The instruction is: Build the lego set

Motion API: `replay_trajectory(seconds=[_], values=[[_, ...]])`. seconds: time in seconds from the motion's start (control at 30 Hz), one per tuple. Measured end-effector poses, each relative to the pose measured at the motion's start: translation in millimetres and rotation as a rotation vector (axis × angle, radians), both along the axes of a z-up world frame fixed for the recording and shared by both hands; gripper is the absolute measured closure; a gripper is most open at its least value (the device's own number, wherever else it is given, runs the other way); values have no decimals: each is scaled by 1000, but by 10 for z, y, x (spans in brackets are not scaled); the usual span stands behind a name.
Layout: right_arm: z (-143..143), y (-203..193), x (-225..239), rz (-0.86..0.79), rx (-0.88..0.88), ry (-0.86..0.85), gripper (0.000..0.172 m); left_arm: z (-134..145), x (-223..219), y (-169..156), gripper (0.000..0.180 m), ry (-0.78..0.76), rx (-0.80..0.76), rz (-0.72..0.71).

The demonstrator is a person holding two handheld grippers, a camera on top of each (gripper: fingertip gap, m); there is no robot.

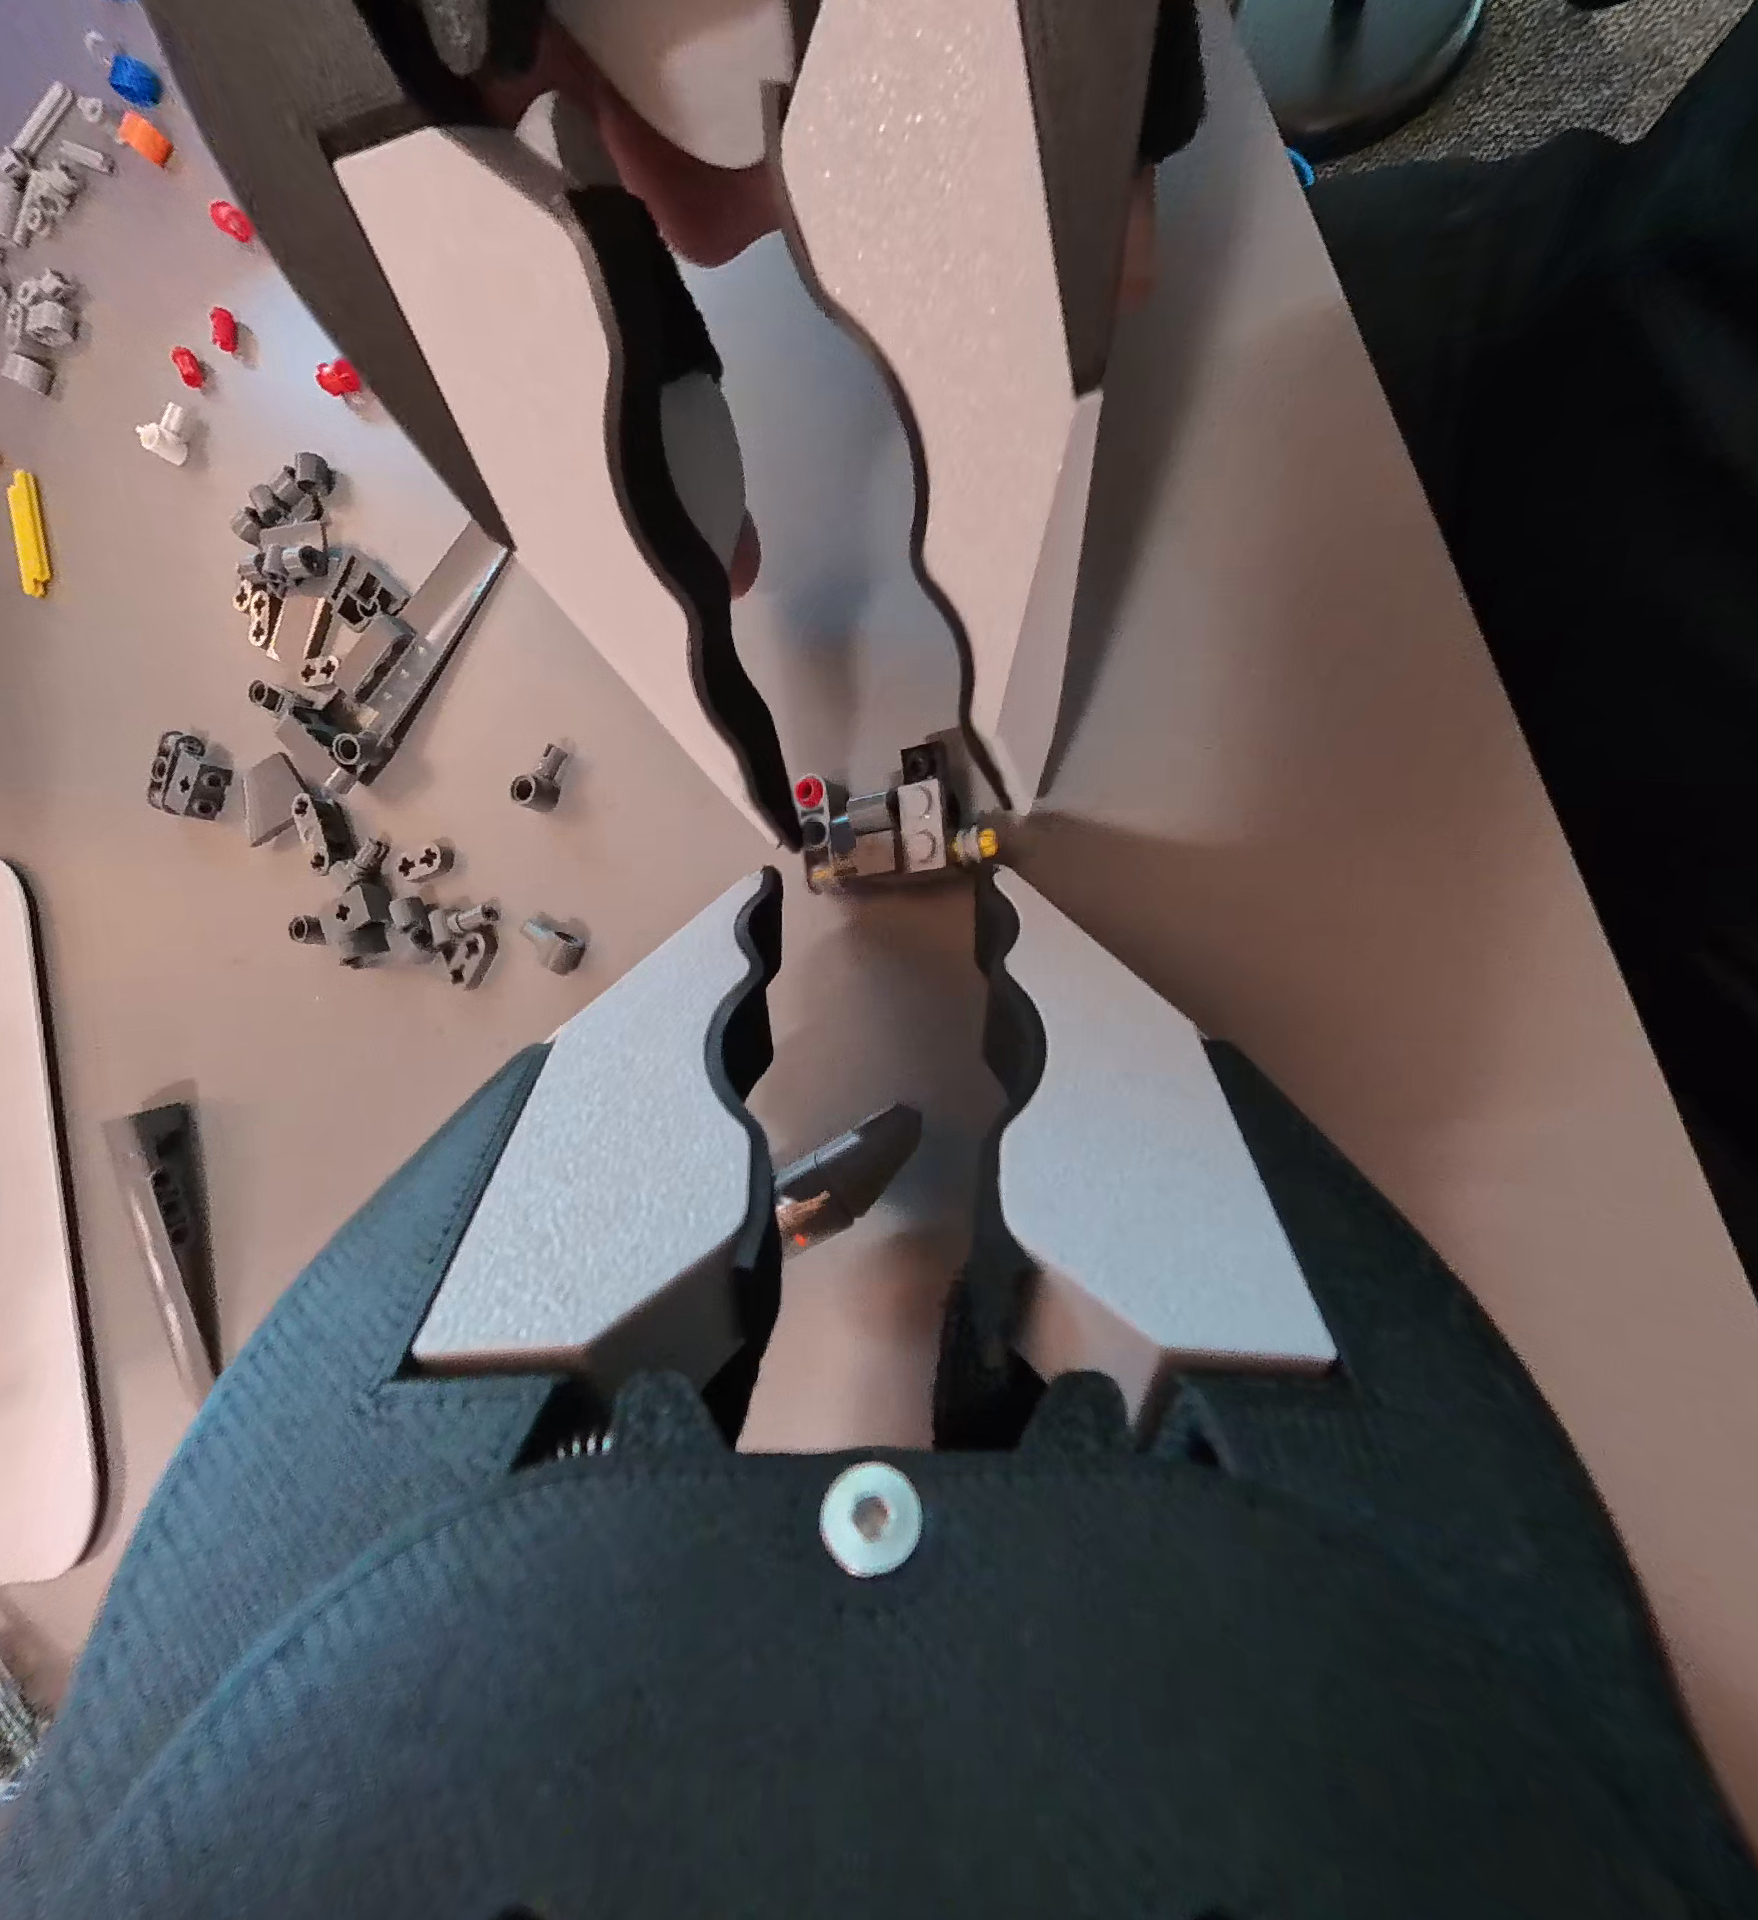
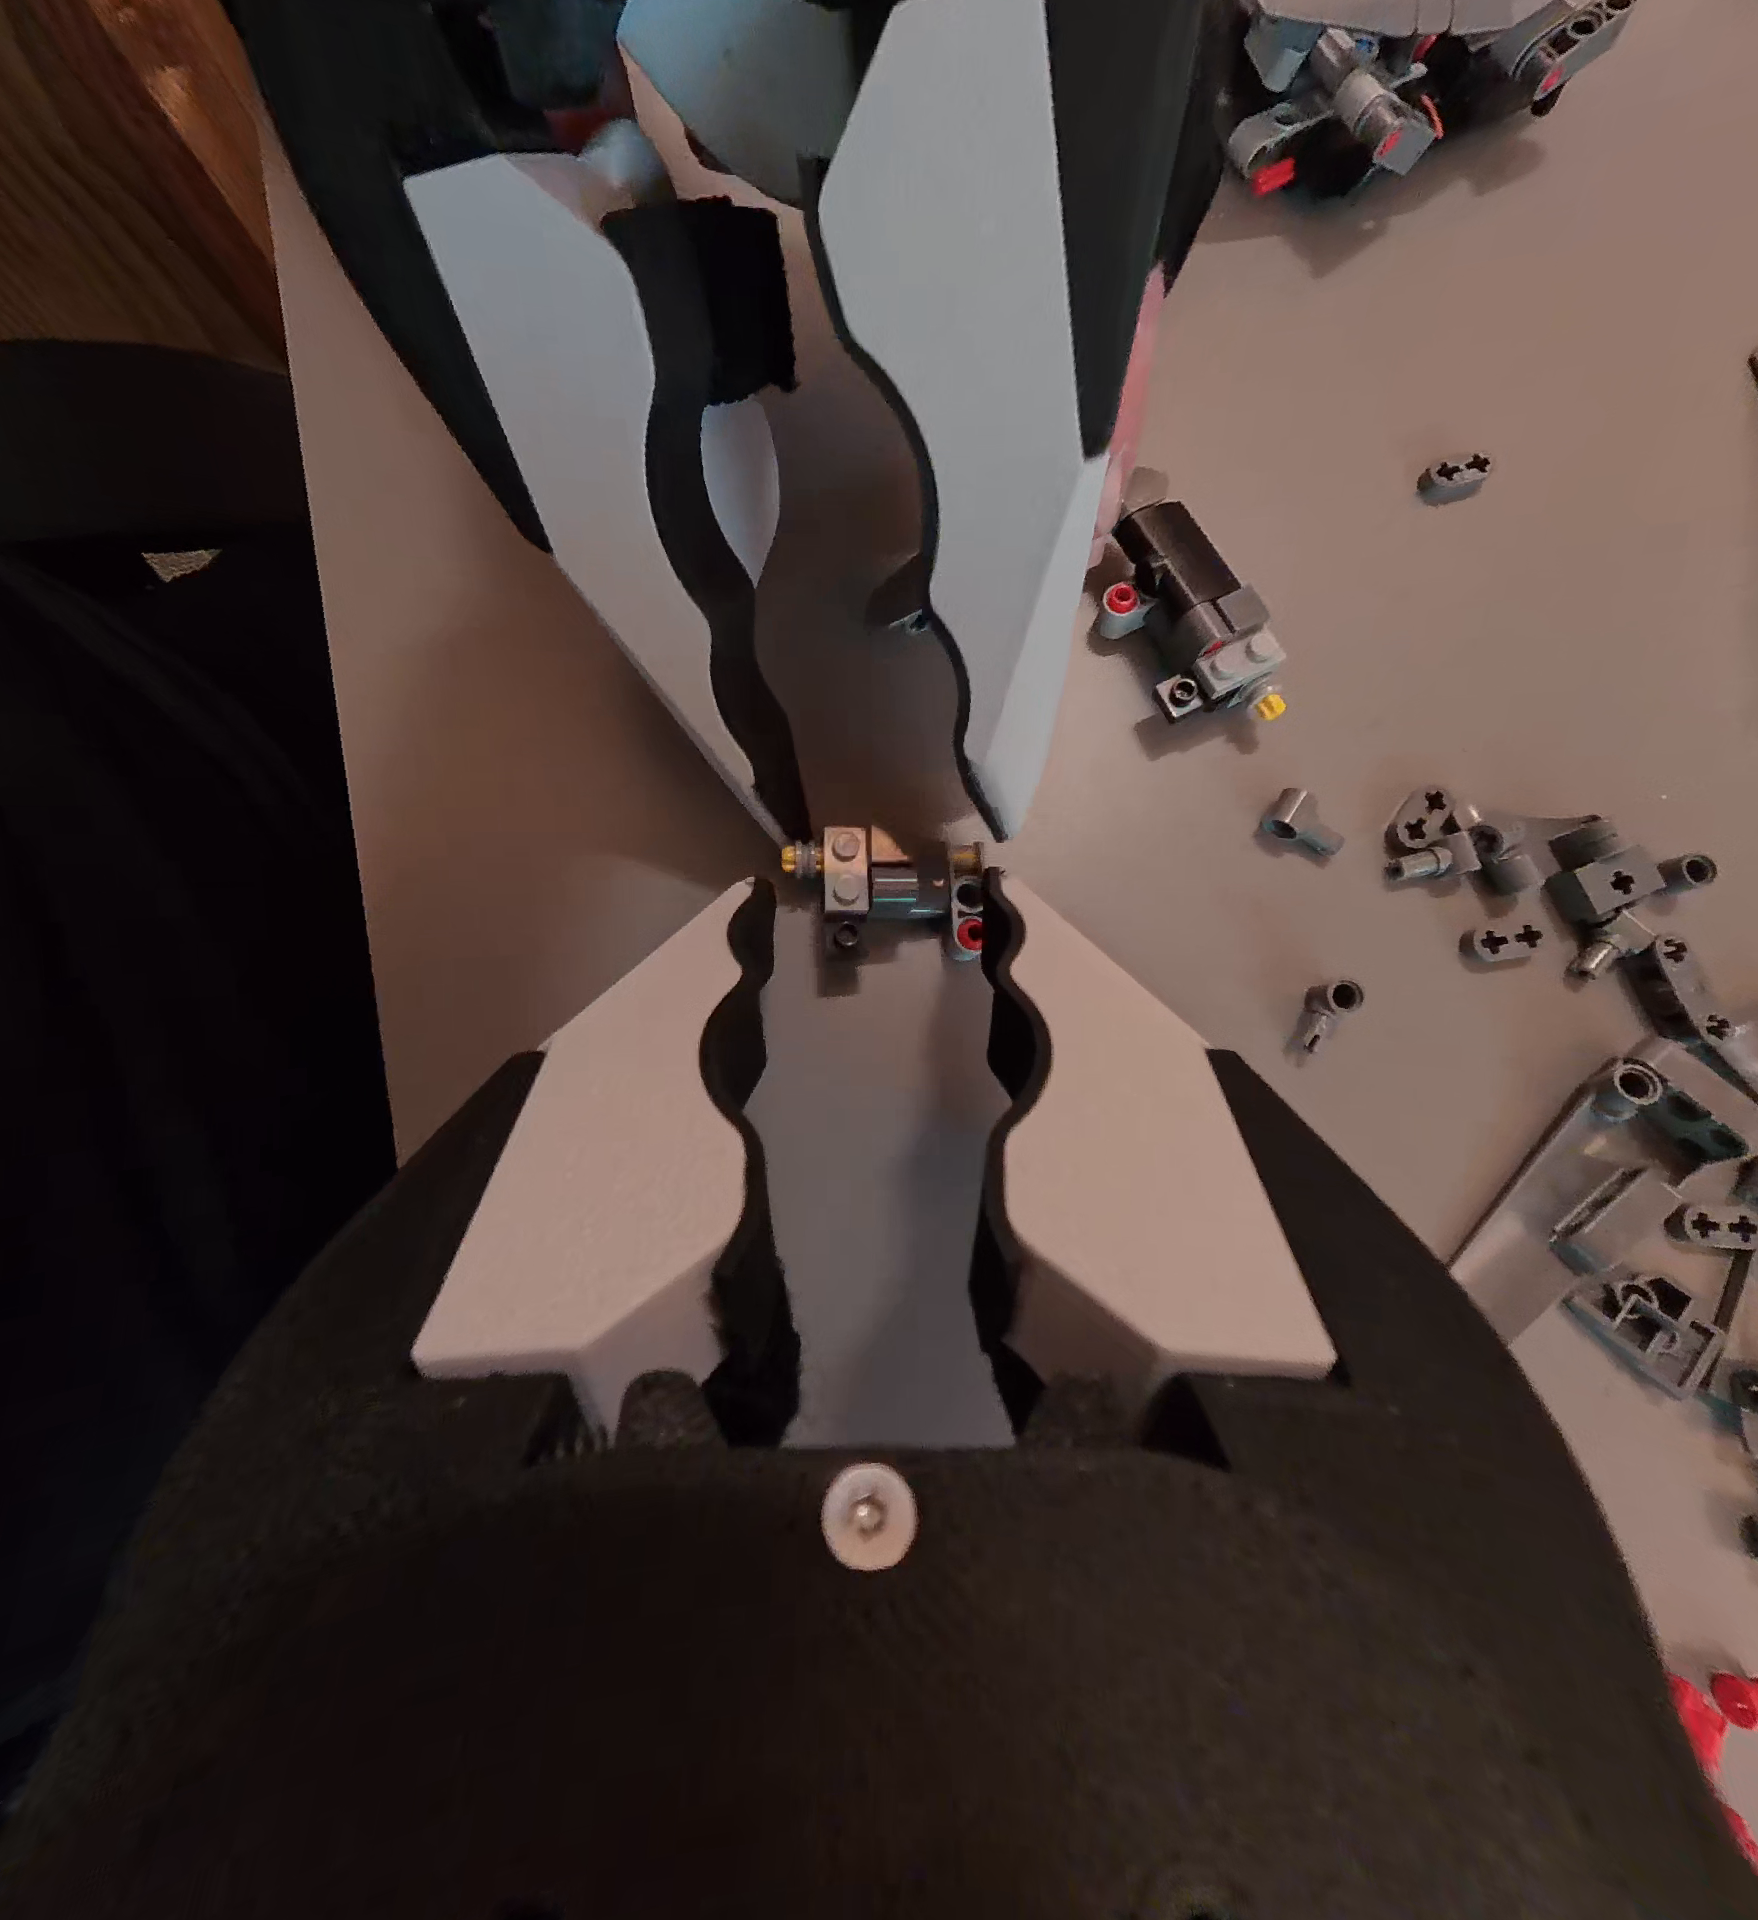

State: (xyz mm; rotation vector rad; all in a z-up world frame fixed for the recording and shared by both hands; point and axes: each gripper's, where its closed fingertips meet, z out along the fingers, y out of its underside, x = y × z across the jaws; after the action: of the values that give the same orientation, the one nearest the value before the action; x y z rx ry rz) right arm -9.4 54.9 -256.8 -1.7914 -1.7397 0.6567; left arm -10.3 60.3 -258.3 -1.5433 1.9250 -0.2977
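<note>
Claws first: my left claw (image 1: 880,883) and my right claw (image 2: 875,894) meet nose to nose low over the table (image 1: 1218,727). Each has its jaws partly apart, roughly as wide as the little grey brick assembly (image 1: 885,826) that sits where the four fingertips converge.

As for how things lie, that assembly is already joined up: a studded light grey plate, a dark middle, a red pin at one end and a yellow axle tip at the other. A second assembly much like it (image 2: 1197,623) lies on its own off to the side, near nothing. Plenty remains unjoined. The loose grey pieces (image 1: 335,727) are scattered in heaps, the red pins (image 1: 220,327) are strewn further out, and a yellow axle (image 1: 28,530) lies alone.

On my right claw, one pad touches the red-pin end, but bare table shows between the other pad and the bricks, so I judge it is not clamped. My left claw's tips flank the axle ends, with the bricks just beyond them. I cannot tell whether it pinches them. A dark wedge piece (image 1: 854,1153) lies under that claw, between its fingers and untouched.
</note>
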Motion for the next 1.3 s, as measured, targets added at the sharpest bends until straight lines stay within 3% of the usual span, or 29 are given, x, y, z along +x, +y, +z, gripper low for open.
replay_trajectory(seconds=[1.3], values=[[-58, 20, -6, 9, -7, -18, 139, -27, 39, -60, 151, 56, -104, -46]])
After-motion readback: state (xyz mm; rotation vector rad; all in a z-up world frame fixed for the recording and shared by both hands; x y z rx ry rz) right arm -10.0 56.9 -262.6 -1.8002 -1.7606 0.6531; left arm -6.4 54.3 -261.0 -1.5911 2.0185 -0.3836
